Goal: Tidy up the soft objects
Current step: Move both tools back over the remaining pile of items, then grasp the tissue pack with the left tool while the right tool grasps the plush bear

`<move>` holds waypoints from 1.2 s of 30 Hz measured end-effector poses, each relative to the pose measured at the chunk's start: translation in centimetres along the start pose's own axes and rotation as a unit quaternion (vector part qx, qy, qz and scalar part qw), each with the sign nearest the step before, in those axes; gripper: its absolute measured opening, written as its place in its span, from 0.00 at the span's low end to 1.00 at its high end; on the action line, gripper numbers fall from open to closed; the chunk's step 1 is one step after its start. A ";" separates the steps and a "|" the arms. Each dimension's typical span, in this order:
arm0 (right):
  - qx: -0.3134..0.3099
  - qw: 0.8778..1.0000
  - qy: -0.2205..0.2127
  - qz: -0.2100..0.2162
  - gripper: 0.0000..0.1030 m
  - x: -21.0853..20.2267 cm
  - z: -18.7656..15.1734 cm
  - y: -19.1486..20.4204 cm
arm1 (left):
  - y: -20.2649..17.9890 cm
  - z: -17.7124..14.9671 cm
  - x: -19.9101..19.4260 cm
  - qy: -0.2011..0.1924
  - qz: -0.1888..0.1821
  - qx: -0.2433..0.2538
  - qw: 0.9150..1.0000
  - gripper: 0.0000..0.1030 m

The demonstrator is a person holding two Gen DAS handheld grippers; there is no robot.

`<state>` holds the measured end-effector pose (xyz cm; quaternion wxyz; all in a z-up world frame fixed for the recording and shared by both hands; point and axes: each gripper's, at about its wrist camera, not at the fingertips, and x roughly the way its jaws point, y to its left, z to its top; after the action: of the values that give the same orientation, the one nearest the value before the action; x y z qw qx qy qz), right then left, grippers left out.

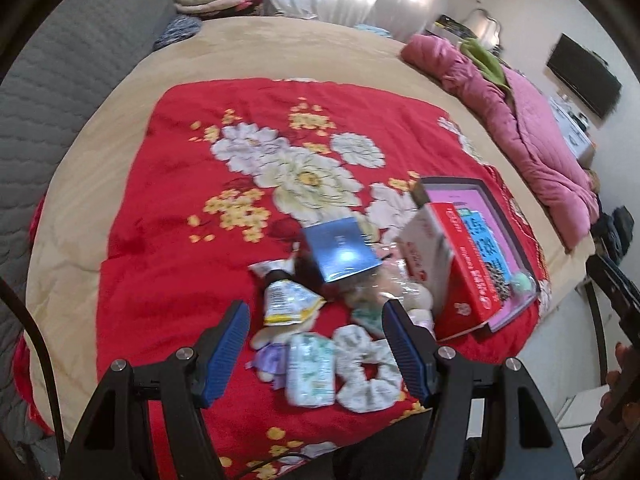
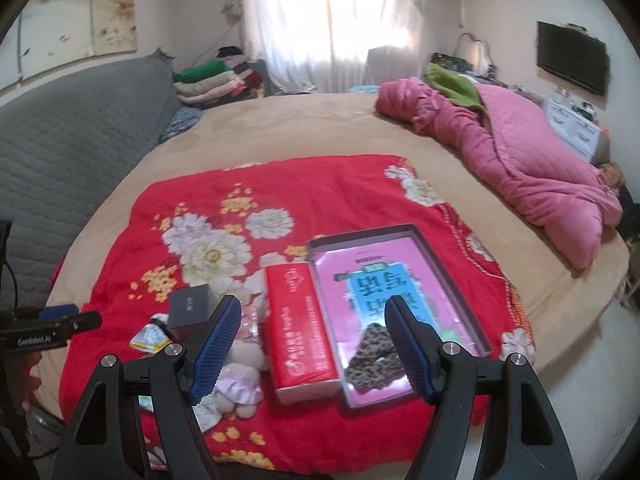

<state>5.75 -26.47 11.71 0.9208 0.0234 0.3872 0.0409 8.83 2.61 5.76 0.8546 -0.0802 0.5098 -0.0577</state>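
On the red quilt (image 1: 168,216), near its front edge, the soft things lie in a loose heap: a white scrunchie (image 1: 368,372), a small printed pack (image 1: 311,368) touching it, a little doll (image 2: 240,384) in a lilac dress, and crinkly wrapped bits behind, mixed with hard things, namely a blue box (image 1: 340,252), a red carton (image 2: 300,328) and a pink tray (image 2: 400,308) just beside it. Judging from this, the step in hand is the reach for a first soft piece, most likely the scrunchie or pack. To do it well, I would bring the left gripper (image 1: 316,344) straight down over one item only, pads either side of its middle, keep clear of the doll and the pack's neighbour, and close gently, since soft cloth squashes and may drag the quilt's nap. The left gripper stands well open and empty, tilted steeply down over the scrunchie and pack, its blue pads (image 1: 226,348) framing them without touching. The right gripper (image 2: 312,344) is likewise open and holds nothing, angled down less steeply, hovering above the carton and tray. Both views are slightly blurred.
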 end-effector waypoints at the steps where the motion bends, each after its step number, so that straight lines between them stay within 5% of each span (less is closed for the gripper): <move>1: -0.004 1.000 0.003 0.004 0.73 0.3 -0.1 0.6 | 0.5 -0.2 0.1 0.002 0.001 -0.005 1.000 0.66; 21: -0.043 0.991 0.120 0.045 0.73 7.7 -7.5 7.3 | 2.1 -6.3 6.6 0.082 0.012 0.001 0.997 0.66; 36: 0.055 0.974 0.213 0.053 0.73 15.1 -10.4 6.4 | 2.1 -7.1 9.0 0.102 -0.026 -0.001 0.994 0.63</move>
<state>8.53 -18.58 -5.83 0.8111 0.0855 0.5740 0.0722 6.86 2.46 -5.72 0.7962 -0.0877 0.5922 -0.0873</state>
